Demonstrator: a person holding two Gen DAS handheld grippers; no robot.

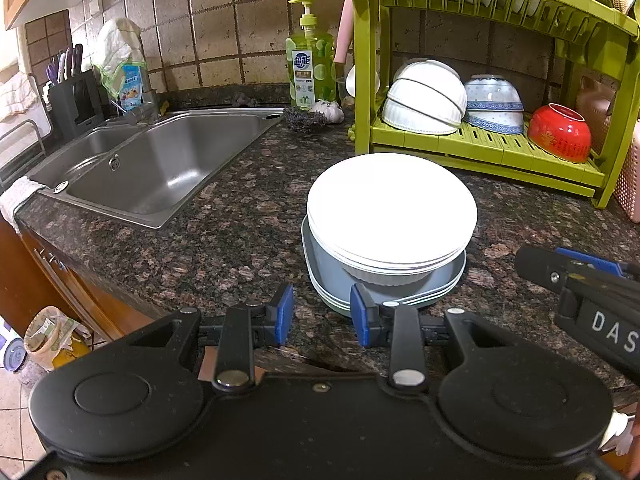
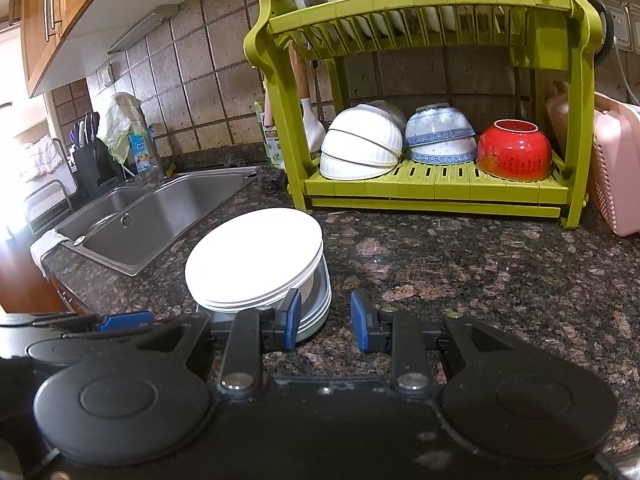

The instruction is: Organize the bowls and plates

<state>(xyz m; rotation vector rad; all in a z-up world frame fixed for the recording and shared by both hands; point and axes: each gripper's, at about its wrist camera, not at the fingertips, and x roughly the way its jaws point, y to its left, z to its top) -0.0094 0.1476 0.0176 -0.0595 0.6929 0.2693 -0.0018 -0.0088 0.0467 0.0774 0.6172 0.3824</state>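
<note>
Plates (image 1: 392,208) sit in a pile on the dark surface (image 1: 240,224), maybe with a dish under them. Bowls (image 2: 362,148) already fill the green rack (image 2: 436,190). Left claw (image 1: 322,314) and right claw (image 2: 326,320) are both spread wide, holding nothing. The pile is left to put away.

A shiny metal sink (image 1: 160,160) sits in the dark speckled counter (image 1: 248,224). Everything here is told from that sink. Behind it stands a metal tap (image 1: 144,96) with a white cloth (image 1: 116,44) draped over its top. A small blue packet (image 1: 131,86) is right by the tap. To the left of the sink is a black knife block (image 1: 74,100) with knives sticking up. To the right of the sink stands a green soap bottle (image 1: 310,60) with a pump. Near the bottle lie a dark scrubber (image 1: 306,118) and a garlic bulb (image 1: 330,110). A white rag (image 1: 18,200) hangs over the sink's front left corner. Far to the right is a pink basket (image 2: 616,168).
</note>
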